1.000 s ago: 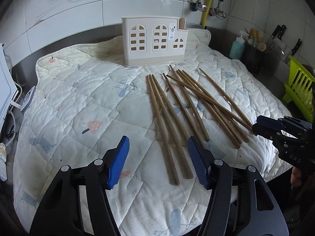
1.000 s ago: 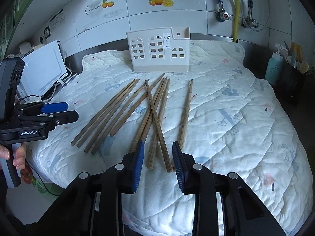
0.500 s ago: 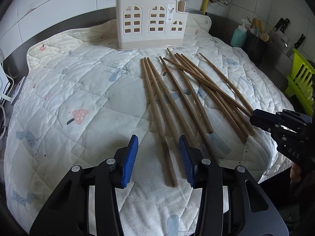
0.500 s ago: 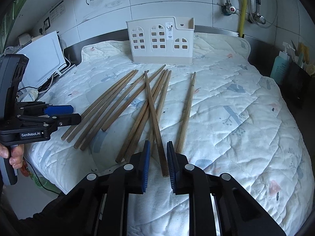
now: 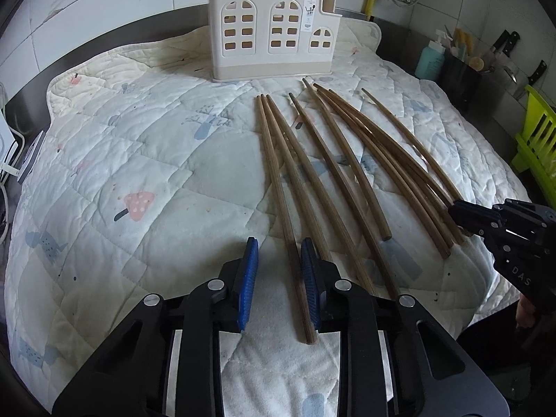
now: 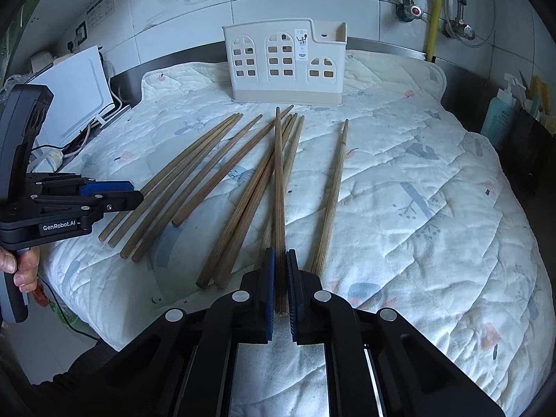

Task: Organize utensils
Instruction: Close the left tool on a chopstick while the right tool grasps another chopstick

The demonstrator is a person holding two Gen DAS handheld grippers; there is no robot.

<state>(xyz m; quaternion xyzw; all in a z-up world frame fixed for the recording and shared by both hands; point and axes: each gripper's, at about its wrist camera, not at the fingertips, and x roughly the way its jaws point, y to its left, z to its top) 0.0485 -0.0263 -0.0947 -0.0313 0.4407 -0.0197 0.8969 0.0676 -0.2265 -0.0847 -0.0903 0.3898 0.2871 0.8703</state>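
On the left, our left gripper (image 5: 278, 271) is partly open, its blue pads astride the near end of the leftmost chopstick (image 5: 283, 215); the stick lies against the right pad, and nothing is clamped yet. To do this well, we judge we should centre the stick between the pads before closing, and take it close to its end so it lifts level and drags no neighbour along.

In the middle the other chopsticks (image 6: 208, 173) fan out on the quilted mat (image 5: 139, 160) covering the bench, thin ends toward the cream holder (image 6: 285, 66) standing upright at the back. Several cross or overlap, so we should lift straight up.

On the right, our right gripper (image 6: 280, 278) is nearly closed on one chopstick (image 6: 278, 180) that overlies others; the pads appear to touch it, with only a slight gap showing.

We cannot see inside the holder, so its compartments and contents are unknown. In the left view the other gripper covers several stick ends, and the bench beneath the mat is mostly hidden.
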